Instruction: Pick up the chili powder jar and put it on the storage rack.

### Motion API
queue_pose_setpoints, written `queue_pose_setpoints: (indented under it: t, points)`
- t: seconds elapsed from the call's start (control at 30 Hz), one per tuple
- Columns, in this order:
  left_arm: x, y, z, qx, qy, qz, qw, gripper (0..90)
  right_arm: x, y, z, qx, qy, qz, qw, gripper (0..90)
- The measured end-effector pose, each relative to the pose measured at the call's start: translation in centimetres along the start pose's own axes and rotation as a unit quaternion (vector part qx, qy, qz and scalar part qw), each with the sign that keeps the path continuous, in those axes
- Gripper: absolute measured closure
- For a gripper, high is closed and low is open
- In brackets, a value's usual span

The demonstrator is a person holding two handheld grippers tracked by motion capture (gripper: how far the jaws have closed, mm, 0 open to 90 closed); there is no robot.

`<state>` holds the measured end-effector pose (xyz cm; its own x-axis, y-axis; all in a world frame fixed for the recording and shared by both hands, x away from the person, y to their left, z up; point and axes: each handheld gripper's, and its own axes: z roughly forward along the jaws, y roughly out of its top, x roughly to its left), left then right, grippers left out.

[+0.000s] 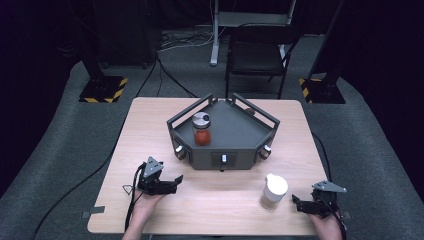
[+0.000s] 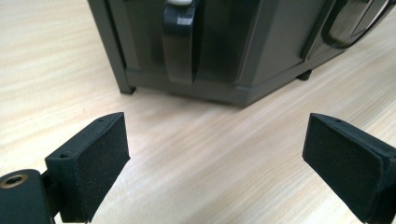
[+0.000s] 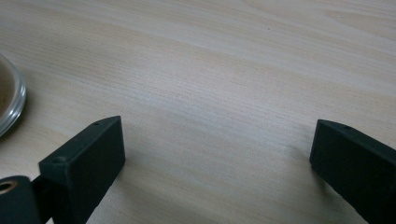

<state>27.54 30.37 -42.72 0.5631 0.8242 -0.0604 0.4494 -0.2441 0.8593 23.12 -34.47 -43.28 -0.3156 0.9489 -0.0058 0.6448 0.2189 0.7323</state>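
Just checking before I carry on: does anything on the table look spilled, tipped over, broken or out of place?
Nothing stands out. The red-filled jar stands upright on the dark tray, the white-lidded jar stands upright on the table, and no spill shows. The left gripper and right gripper are open and empty.

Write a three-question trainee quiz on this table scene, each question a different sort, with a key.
1. True or false: the red-filled jar stands inside the dark rack.
2. The white-lidded jar stands nearest to: A the left claw, B the right claw, C the chair.
3. Fill in: both claws are ____, with nothing between their jaws.

Key: 1 true; 2 B; 3 open.
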Motion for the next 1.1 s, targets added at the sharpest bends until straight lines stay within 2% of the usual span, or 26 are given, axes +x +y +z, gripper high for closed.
queue_pose_setpoints:
  t: [0.1,0.27,0.4,0.5,0.63,0.83,0.9,1.1]
  points:
    - [0.0,-0.5,0.1,0.008,0.008,0.001,0.9999,7.0,0.0,0.0,0.0,0.000,0.000,0.000,1.0000,2.3]
    - [0.2,-1.3,0.3,0.015,0.009,-0.006,0.9998,7.1,0.0,0.0,0.0,0.000,0.000,0.000,1.0000,2.3]
    - [0.1,-1.6,0.5,0.023,0.012,-0.004,0.9997,7.1,0.0,0.0,0.0,0.000,0.000,0.000,1.0000,2.3]
    - [-0.2,-1.6,0.7,0.033,0.020,0.006,0.9992,7.2,0.0,0.0,0.0,0.000,0.000,0.000,1.0000,2.3]
    - [-0.2,-2.0,0.8,0.039,0.021,0.004,0.9990,7.3,0.0,0.0,0.0,0.000,0.000,0.000,1.0000,2.3]
    - [-0.5,-1.8,0.8,0.052,0.031,0.010,0.9981,7.3,0.0,0.0,0.0,0.000,0.000,0.000,1.0000,2.3]
    - [-0.7,-1.6,0.9,0.064,0.035,0.014,0.9972,7.3,0.0,0.0,0.0,0.000,0.000,0.000,1.0000,2.3]
    - [-0.5,-1.1,1.0,0.082,0.033,0.007,0.9960,7.3,0.0,0.0,0.0,0.000,0.000,0.000,1.0000,2.3]
